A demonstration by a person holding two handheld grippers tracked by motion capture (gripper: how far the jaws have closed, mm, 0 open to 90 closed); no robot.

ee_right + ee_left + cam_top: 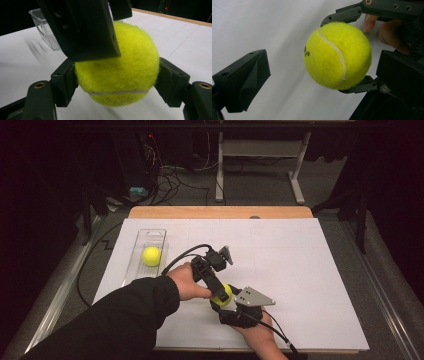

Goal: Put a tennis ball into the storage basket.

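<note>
Nearest the person, the right tool (226,298) is closed on a tennis ball (222,294): in the right gripper view its two jaws press the ball (117,72) from either side, the seam running low across the front. The ball looks to be held just clear of the white sheet (300,270) that covers the bench, though contact with the sheet cannot be ruled out.

Directly beyond the ball, the left tool (218,287) stands open around it. In the left gripper view one jaw sits well off to the side, apart from the ball (338,55), while the other jaw lies close by it; no grip is made by this tool. The right gripper view shows one left jaw lying over the top of the ball.

Farther out from the ball, to the person's left, a clear tray (134,265) rests on the sheet with a second tennis ball (151,256) lying inside it.

Judgement: the work appears to be collecting balls into the tray. One ball is already placed. The held ball is mid-handover, not yet passed across. Remaining: the left tool must close on it, the right tool must release, and the ball must then be carried out to the tray and set beside the second tennis ball
</note>
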